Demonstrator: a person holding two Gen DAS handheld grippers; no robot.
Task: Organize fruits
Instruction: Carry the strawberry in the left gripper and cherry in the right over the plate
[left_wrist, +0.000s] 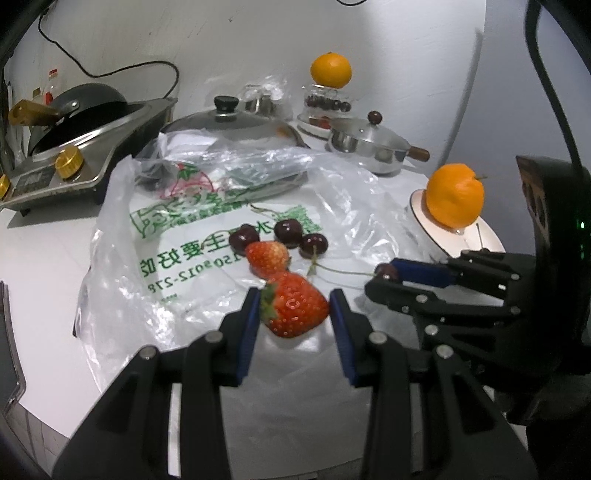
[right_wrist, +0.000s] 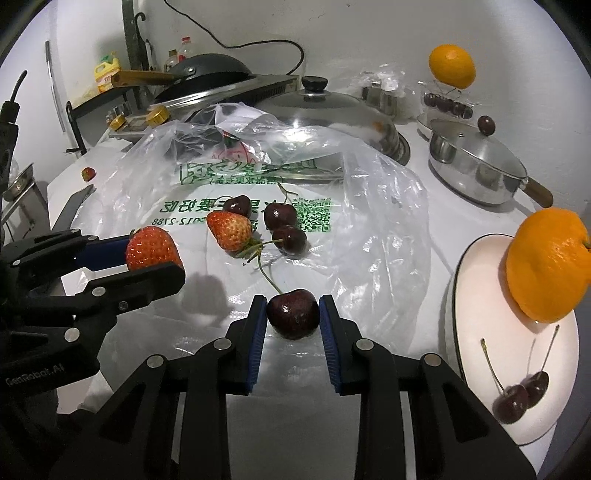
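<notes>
My left gripper (left_wrist: 293, 310) is shut on a red strawberry (left_wrist: 293, 310), which also shows in the right wrist view (right_wrist: 151, 249). My right gripper (right_wrist: 293, 314) is shut on a dark cherry (right_wrist: 293, 314) with a long stem; it shows at the right in the left wrist view (left_wrist: 386, 273). A second strawberry (right_wrist: 229, 229) and three cherries (right_wrist: 280, 216) lie on a clear plastic bag (right_wrist: 369, 221). A white plate (right_wrist: 480, 295) at the right holds an orange (right_wrist: 546, 266) and two cherries (right_wrist: 521, 395).
A steel pan with lid (right_wrist: 476, 162), a large pot lid (right_wrist: 332, 110), a stove with a wok (right_wrist: 207, 74) and a second orange on a glass container of cherries (right_wrist: 450, 66) stand behind. A small strawberry (right_wrist: 88, 173) lies at far left near the table edge.
</notes>
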